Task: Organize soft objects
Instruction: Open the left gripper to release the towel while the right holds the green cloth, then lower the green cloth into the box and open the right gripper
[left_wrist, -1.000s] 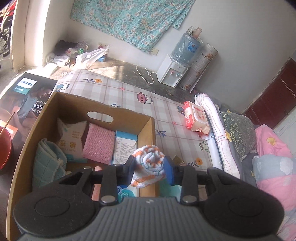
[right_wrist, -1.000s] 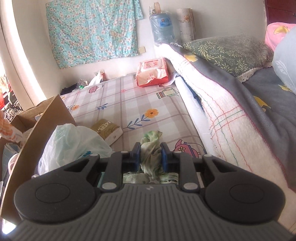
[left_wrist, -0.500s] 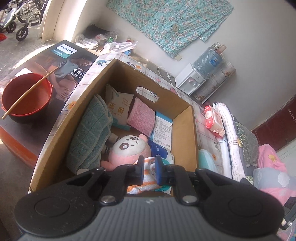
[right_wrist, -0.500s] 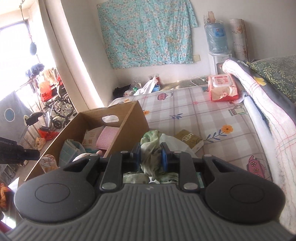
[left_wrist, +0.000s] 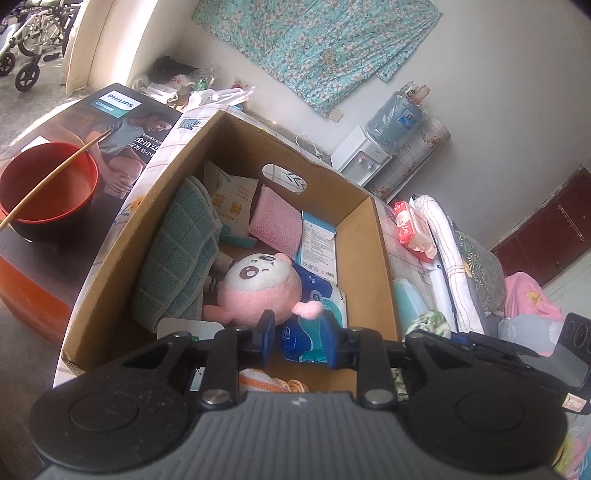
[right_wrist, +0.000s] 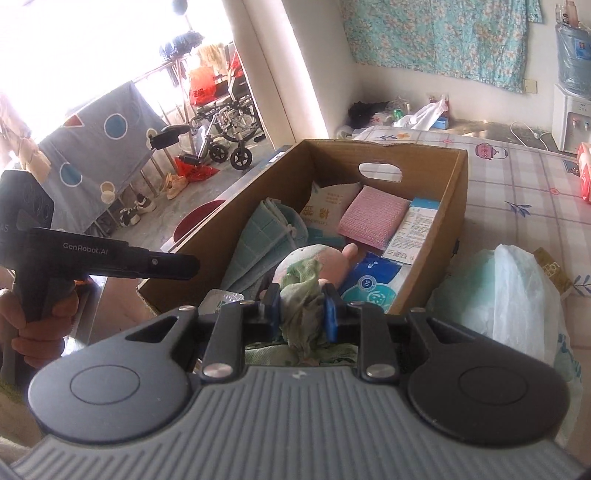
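I count one cardboard box (left_wrist: 364, 258) in front of me. Inside it: one pink panda plush (left_wrist: 260, 286), one folded green checked towel (left_wrist: 177, 251), one pink sponge pad (left_wrist: 275, 223), one white cotton pouch (left_wrist: 231, 201), one white leaflet box (left_wrist: 319, 245), one blue tissue pack (left_wrist: 314, 295) and one striped orange roll (left_wrist: 266, 382) at six o'clock. My claws number two, with one green rag (right_wrist: 301, 295). At nine o'clock sits one red basin (left_wrist: 48, 188).
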